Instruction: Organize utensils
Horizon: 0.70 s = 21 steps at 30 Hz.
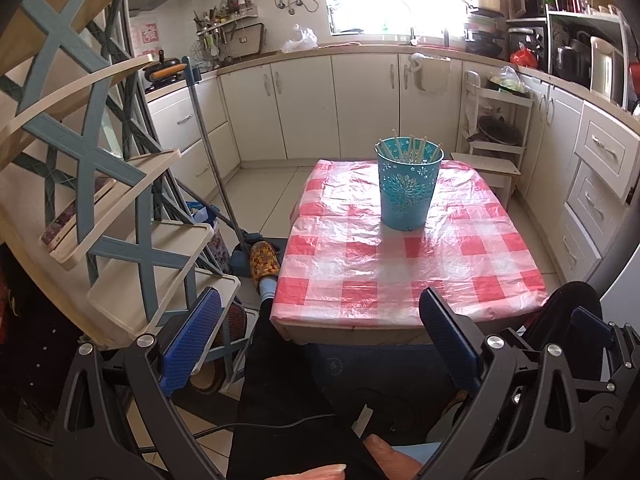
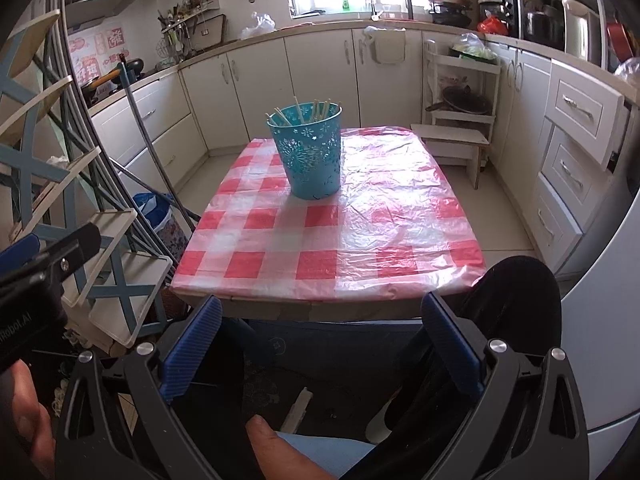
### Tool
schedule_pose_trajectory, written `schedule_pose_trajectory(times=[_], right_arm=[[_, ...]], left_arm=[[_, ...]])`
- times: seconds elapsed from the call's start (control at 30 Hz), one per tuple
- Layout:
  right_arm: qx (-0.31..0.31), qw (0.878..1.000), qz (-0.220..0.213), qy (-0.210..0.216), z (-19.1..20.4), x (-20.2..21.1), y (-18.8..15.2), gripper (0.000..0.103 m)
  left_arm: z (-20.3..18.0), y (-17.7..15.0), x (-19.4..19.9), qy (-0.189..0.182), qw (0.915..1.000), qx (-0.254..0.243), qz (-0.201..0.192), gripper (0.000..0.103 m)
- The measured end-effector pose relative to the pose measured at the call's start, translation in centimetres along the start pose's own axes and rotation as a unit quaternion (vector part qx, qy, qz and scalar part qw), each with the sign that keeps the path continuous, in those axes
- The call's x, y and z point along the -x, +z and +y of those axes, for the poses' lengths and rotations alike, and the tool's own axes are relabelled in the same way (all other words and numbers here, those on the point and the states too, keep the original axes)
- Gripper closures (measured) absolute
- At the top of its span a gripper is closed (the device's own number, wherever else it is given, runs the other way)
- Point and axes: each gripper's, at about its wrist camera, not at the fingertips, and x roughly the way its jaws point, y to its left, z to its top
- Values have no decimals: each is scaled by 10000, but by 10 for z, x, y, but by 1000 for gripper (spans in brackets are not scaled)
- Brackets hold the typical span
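— Left wrist view first: where are the utensils?
— The chopsticks [image 1: 408, 148] stand upright in a blue bucket [image 1: 407, 188] on the far half of the table [image 1: 360, 264], which wears a red-and-white checked plastic cloth. The left gripper [image 1: 320, 344] hangs low, short of the table's near edge, jaws spread wide with nothing between them.
— Anything beside it?
— A tiered shelf rack [image 1: 120, 216] on the left, and a slippered foot [image 1: 264, 264] on the floor between rack and table.
— And the right wrist view?
— Same bucket [image 2: 310, 156], chopsticks [image 2: 308, 112] leaning inside it, table [image 2: 320, 248] otherwise bare. The right gripper [image 2: 320, 344] is also spread wide and empty, below the near edge. The left gripper's body shows at the left edge.
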Motion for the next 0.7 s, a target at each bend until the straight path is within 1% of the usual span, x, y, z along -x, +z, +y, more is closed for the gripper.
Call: schedule_pose_trajectory(times=[0.07,0.17,0.3,0.43,0.7], right_arm=[[41,10000,74,2,-1,-5,-2,7],[18,9999,163,6,-8,-13,-2,7],[-101,9998,160,-39,-19,-23,0,7],[-41,9998,207,-36,-22,-32,0,7],[-34,9988,488,-68,-25,-54,1,7]], left_arm=[[-3,2,-3,26,10000,-11,9,8],[-10,5,-12,-38,10000,2,81,8],[-23,8,-27,-26,9997,-134,190,8],[-32,11,-42,-88,9993,-190,313,8],[-37,13,-64,-233,9987,-146,439,8]])
